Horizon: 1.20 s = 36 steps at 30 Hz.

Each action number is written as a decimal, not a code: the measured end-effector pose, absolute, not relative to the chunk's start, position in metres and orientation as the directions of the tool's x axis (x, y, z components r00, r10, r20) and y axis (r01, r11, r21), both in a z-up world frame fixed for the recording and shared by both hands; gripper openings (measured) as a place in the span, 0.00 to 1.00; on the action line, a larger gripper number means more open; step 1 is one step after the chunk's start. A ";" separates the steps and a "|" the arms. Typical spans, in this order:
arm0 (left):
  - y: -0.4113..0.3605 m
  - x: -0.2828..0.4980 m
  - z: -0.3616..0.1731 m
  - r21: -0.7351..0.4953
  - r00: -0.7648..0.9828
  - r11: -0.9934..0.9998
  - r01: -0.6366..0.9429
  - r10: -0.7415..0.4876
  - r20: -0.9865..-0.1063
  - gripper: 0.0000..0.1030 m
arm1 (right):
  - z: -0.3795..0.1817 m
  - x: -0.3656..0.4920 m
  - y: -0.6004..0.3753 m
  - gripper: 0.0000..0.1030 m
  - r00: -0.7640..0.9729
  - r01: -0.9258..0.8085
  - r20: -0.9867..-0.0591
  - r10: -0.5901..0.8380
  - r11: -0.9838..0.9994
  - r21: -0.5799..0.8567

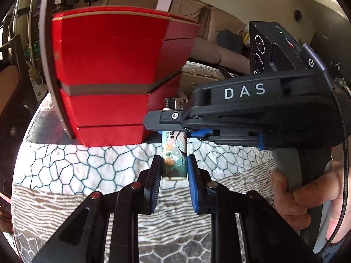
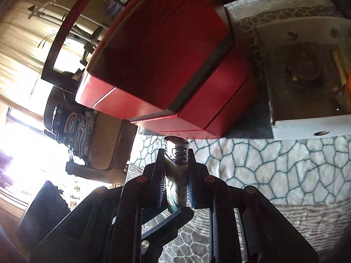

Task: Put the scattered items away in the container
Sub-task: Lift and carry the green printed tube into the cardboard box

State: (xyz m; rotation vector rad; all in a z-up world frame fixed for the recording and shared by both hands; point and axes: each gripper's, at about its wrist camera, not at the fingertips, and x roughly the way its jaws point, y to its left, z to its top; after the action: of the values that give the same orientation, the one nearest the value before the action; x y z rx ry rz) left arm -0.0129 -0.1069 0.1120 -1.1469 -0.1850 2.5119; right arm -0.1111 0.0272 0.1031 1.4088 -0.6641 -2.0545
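Observation:
A lighter [image 1: 174, 153] printed with a crane and flowers is held upright above the patterned cloth. My right gripper [image 1: 173, 129] comes in from the right in the left wrist view and is shut on the lighter's upper half. My left gripper [image 1: 173, 160] has its blue pads on either side of the lighter's lower end, close to it or just touching. In the right wrist view the lighter [image 2: 176, 175] sits between the right gripper [image 2: 176, 164] fingers, metal cap forward. A red multi-tier box [image 1: 114, 70] stands just behind.
The red box also shows in the right wrist view [image 2: 171, 65]. A white cardboard box [image 2: 307, 76] holding dark items lies on the cloth to its right. The cloth [image 1: 87, 164] has a teal cell pattern. A sofa [image 1: 219, 32] is behind.

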 end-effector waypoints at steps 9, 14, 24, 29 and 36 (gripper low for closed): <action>0.013 -0.054 0.133 -0.234 -0.553 -0.883 -0.406 0.441 -0.707 0.22 | 0.132 -0.136 0.151 0.16 -0.396 0.112 -0.684 -0.613 -0.771 0.627; 0.047 -0.086 0.123 -0.235 -0.526 -0.878 -0.418 0.445 -0.725 0.22 | 0.121 -0.159 0.187 0.16 -0.403 0.079 -0.699 -0.591 -0.783 0.617; 0.070 -0.138 0.102 -0.294 -0.455 -0.864 -0.409 0.473 -0.754 0.25 | 0.090 -0.201 0.213 0.16 -0.383 0.079 -0.723 -0.575 -0.800 0.595; 0.060 -0.152 0.098 -0.331 -0.458 -0.867 -0.373 0.482 -0.747 0.26 | 0.088 -0.210 0.231 0.11 -0.399 0.075 -0.730 -0.554 -0.814 0.577; 0.025 -0.174 0.083 -0.380 -0.471 -0.886 -0.267 0.464 -0.750 0.25 | 0.075 -0.212 0.224 0.11 -0.381 0.105 -0.733 -0.564 -0.814 0.571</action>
State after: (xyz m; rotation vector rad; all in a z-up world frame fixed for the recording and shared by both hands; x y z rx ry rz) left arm -0.1739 0.0248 0.0828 -1.2957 -0.2919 2.3610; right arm -0.2125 0.2244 0.0755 1.4347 -0.6184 -2.2275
